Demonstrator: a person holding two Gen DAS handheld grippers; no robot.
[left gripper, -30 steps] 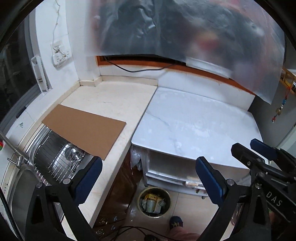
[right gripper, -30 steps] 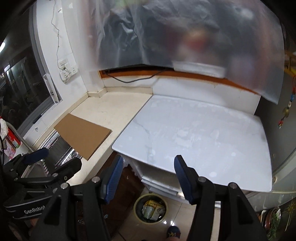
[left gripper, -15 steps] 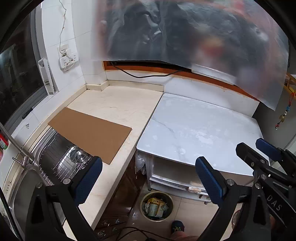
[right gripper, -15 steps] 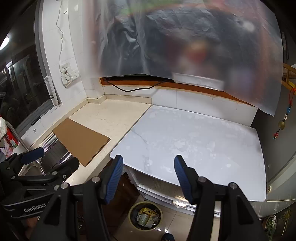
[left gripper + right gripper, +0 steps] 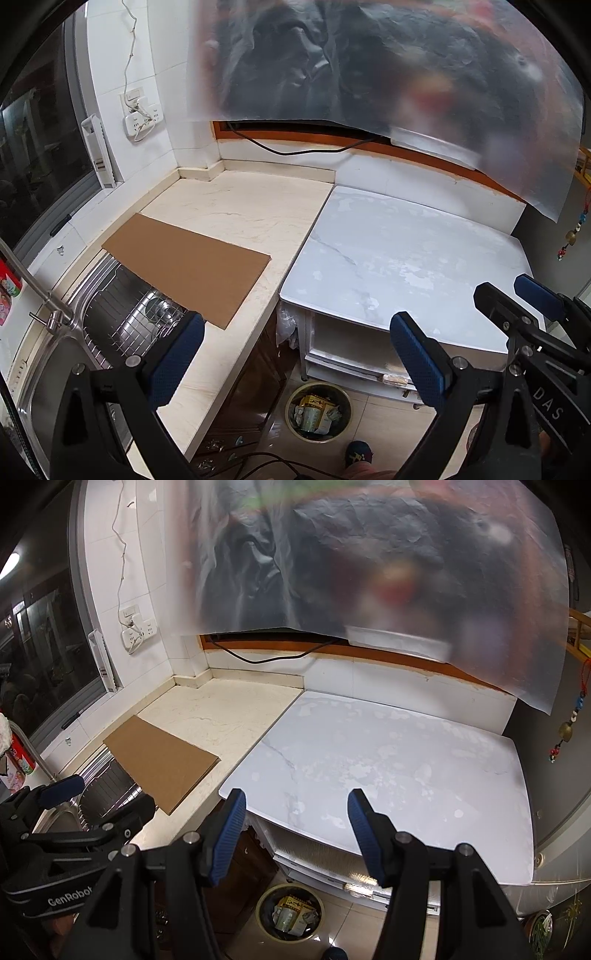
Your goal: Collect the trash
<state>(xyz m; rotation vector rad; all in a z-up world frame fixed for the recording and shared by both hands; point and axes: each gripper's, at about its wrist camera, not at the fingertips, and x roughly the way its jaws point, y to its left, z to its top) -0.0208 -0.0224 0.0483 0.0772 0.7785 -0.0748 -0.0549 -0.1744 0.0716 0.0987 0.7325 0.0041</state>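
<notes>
I hold two claws, my left claw [image 5: 295,354] and my right claw [image 5: 293,830], both spread wide and gripping nothing. Below and between them stands one round trash bin [image 5: 318,412] on the floor, with crumpled wrappers inside. One flat brown cardboard sheet [image 5: 186,264] lies ahead-left on the beige stone tabletop [image 5: 240,206]. Only my left view shows the steel sink's [image 5: 48,373] wire rack clearly.

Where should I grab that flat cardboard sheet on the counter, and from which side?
Grip the cardboard sheet at the corner overhanging the sink, coming in from the sink side. It lies flat on the counter, so only that unsupported edge likely lets a finger slip beneath. The left hand-held gripper is nearest and open.
</notes>
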